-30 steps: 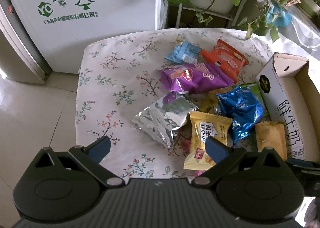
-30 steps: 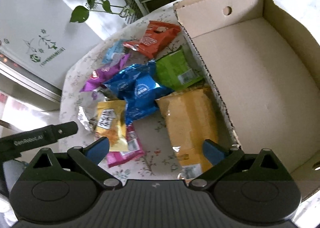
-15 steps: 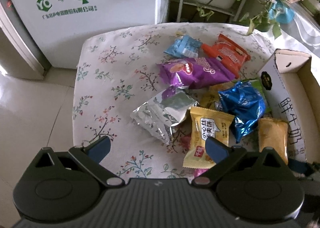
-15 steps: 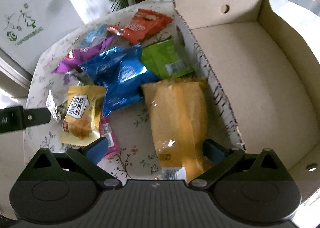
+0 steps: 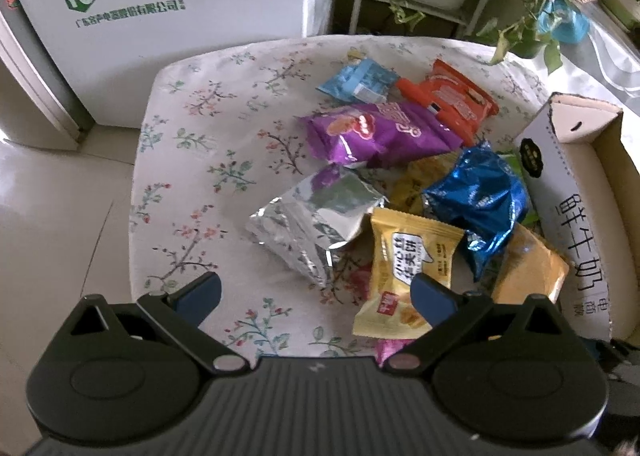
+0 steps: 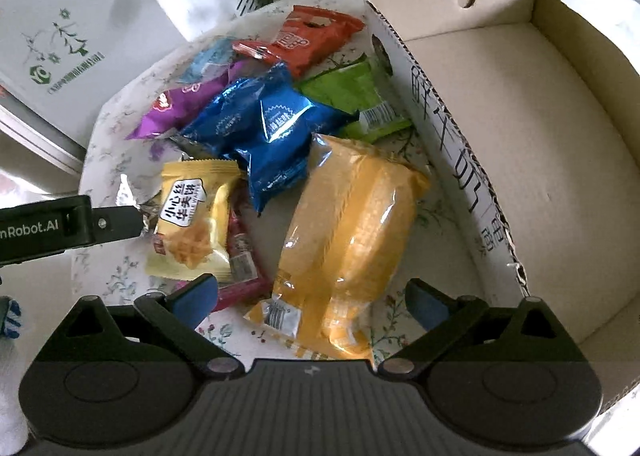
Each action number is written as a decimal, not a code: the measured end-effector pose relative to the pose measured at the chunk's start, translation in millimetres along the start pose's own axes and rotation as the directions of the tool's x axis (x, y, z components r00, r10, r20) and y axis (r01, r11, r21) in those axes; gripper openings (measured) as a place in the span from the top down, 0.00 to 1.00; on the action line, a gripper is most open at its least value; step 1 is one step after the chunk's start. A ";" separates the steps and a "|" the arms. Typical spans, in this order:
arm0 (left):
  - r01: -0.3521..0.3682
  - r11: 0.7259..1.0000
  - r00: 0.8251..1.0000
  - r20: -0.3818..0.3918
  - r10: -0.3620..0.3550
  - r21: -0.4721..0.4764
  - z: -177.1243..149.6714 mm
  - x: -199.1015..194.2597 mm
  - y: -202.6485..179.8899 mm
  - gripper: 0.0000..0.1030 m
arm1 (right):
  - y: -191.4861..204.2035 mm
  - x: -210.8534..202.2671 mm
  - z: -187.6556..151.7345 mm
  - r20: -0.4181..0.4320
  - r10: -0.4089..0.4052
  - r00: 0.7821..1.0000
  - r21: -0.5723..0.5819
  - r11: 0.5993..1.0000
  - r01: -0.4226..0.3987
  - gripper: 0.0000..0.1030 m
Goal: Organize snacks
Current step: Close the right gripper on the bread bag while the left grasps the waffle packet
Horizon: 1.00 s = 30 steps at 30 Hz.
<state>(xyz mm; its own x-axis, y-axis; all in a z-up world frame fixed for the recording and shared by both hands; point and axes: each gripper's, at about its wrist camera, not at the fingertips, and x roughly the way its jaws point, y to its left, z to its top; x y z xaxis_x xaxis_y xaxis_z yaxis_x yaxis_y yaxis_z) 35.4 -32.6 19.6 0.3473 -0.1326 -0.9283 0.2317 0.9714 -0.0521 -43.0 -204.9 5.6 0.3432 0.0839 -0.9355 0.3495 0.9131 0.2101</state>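
Left gripper (image 5: 316, 292): jaws wide, empty, over table (image 5: 208, 144) | Snacks (image 6: 256, 128): all heaped on cloth beside box | Right gripper (image 6: 312, 298): jaws wide, astride orange packet (image 6: 352, 232), not gripping | Box (image 6: 540, 144): empty | Progress: nothing sorted yet.

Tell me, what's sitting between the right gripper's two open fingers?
The big orange snack bag lies between the open right gripper, beside the cardboard box. The right wrist view shows it.

Ahead of the grippers are lying ten snack packets (image 6: 276, 128) — and one cardboard box (image 6: 520, 144) — sitting rightward.
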 end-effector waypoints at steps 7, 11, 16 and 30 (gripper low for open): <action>0.055 0.998 0.998 -0.026 -0.056 -0.031 -0.7 9.6 -5.9 0.03 | 13.1 19.1 0.7 -0.002 -0.086 0.996 0.008 0.996 0.086 0.05; 0.053 0.999 0.998 -0.038 -0.053 -0.012 -2.0 17.2 -15.7 0.03 | 14.8 22.9 -4.0 -0.010 -0.105 0.994 -0.022 0.994 0.105 0.28; 0.055 0.998 0.998 -0.044 -0.054 0.015 -4.0 26.8 -28.5 0.03 | 6.3 15.9 -8.1 -0.024 -0.093 0.995 -0.017 0.996 0.093 0.38; 0.017 1.000 0.999 -0.031 -0.016 0.027 -8.1 51.2 -46.9 0.22 | -2.6 10.2 -10.8 -0.046 -0.057 0.997 -0.018 0.998 0.056 0.38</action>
<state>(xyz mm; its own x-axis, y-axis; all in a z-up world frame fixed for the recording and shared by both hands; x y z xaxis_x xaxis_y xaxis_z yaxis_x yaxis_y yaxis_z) 35.1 -83.4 -28.5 0.3155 -0.1423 -0.9382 0.2617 0.9634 -0.0581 -49.8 -202.1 -7.6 0.2826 0.0501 -0.9579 0.3527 0.9232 0.1524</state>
